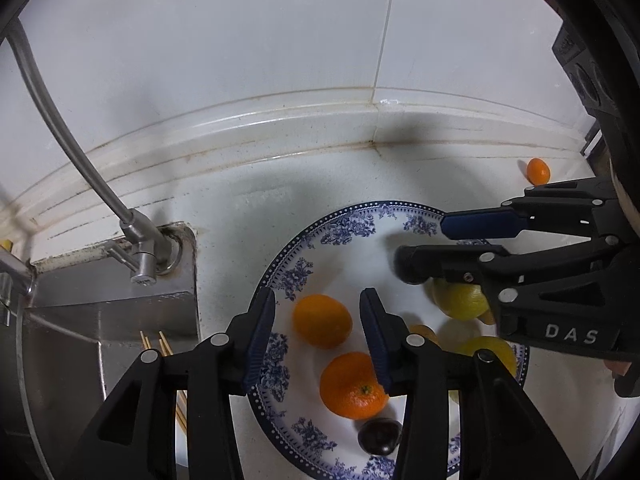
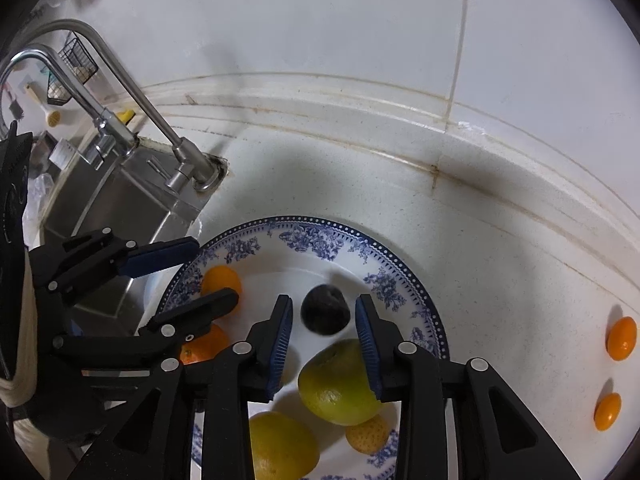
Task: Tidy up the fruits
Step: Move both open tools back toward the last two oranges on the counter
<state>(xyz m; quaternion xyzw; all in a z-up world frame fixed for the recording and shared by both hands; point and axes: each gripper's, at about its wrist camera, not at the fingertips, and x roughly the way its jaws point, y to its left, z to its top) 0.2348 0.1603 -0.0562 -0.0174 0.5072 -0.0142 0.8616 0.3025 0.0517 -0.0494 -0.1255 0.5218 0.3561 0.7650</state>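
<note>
Overhead, both hand-held grippers [image 1: 318, 334] [image 2: 323, 342] spread above plate [image 1: 304, 248]

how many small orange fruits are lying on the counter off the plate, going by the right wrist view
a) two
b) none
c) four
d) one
a) Two: one small orange fruit and a second lie on the white counter to the right of the blue-patterned plate, both clear of its rim.

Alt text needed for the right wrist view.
The open right gripper hovers over a blue-and-white floral plate holding yellow-green citrus, oranges and a dark round fruit. The left gripper reaches in beside it; two small orange kumquats lie on the white counter.
</note>
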